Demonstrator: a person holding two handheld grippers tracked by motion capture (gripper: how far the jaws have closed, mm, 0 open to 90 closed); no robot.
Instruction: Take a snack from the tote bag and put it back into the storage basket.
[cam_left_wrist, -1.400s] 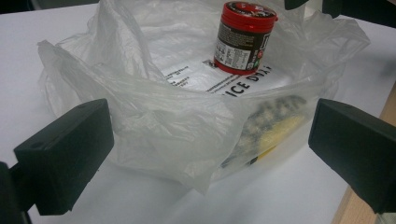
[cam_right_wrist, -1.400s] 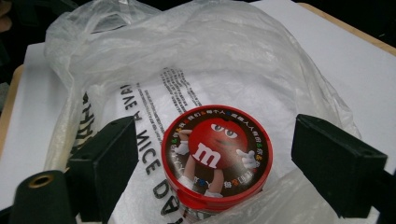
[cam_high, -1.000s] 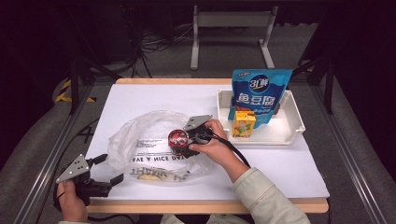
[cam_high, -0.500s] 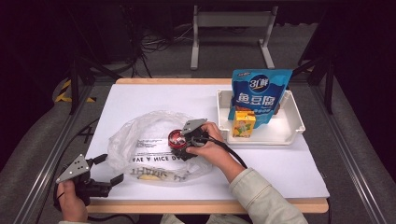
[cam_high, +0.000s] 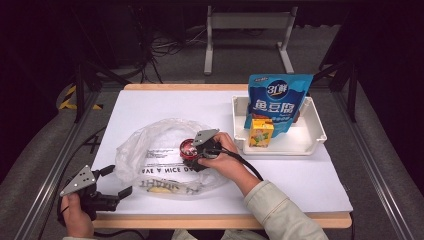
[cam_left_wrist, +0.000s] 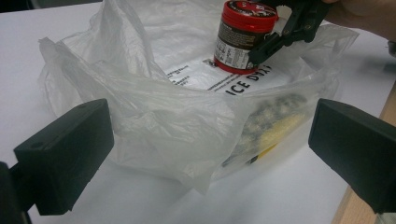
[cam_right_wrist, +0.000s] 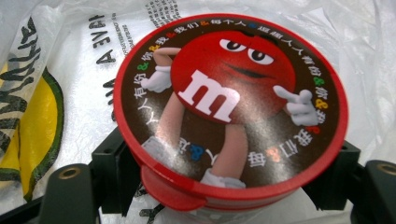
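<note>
A red-lidded candy tub (cam_high: 188, 148) stands upright on a clear printed plastic bag (cam_high: 150, 160) in the middle of the white table. My right gripper (cam_high: 194, 154) reaches it from the right. Its jaws have just been closing with the tub (cam_right_wrist: 229, 107) between them, and they now press on its sides. From the left gripper view, one black finger (cam_left_wrist: 275, 39) lies against the tub's wall (cam_left_wrist: 236, 44). My left gripper (cam_high: 117, 181) stands open at the table's front left corner, facing the bag's mouth (cam_left_wrist: 187, 107), with nothing held.
A yellow packet (cam_left_wrist: 275, 130) lies inside the bag near its front. At the back right, a white tray (cam_high: 312, 145) holds a blue snack pouch (cam_high: 277, 100) and a small yellow carton (cam_high: 261, 132). The table's wooden front edge (cam_high: 220, 220) runs just behind my left gripper.
The right hand has shifted very slightly at the tub. The tub, the bag and the left gripper have kept their places.
</note>
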